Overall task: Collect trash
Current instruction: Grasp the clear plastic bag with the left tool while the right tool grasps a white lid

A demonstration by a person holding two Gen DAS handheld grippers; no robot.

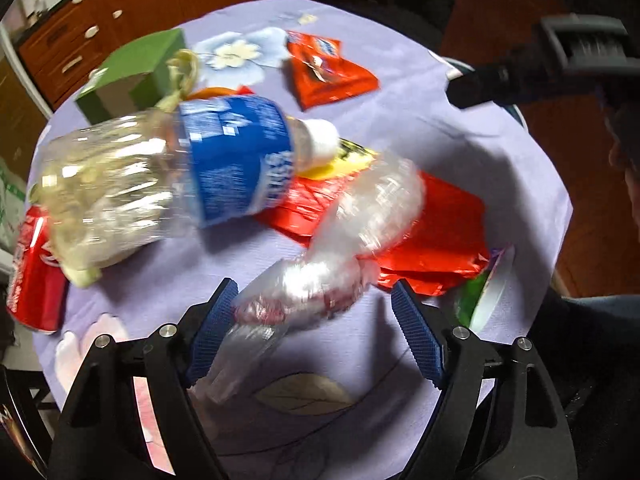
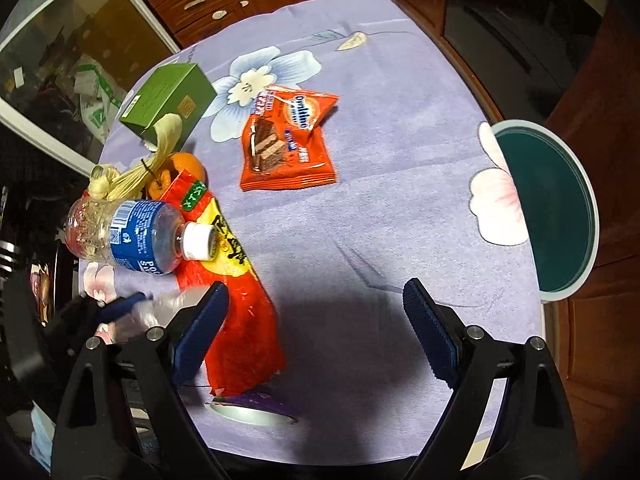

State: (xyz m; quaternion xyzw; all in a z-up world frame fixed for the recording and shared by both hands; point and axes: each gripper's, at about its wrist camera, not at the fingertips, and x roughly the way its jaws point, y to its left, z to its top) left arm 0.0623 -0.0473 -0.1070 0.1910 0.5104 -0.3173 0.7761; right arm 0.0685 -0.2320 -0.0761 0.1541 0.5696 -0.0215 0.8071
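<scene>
The step in hand looks like picking up the crumpled clear plastic wrap, which lies on the purple tablecloth just in front of the water bottle. The left gripper stands around it with fingers spread; the wrap touches 1 pad, but it is not yet pinched. Next, I judge, the jaws must close on the wrap without catching the red snack bag beside it. The right gripper hangs spread and holds nothing. The teal bin, beyond the bottle at the table edge, shows no content.
</scene>
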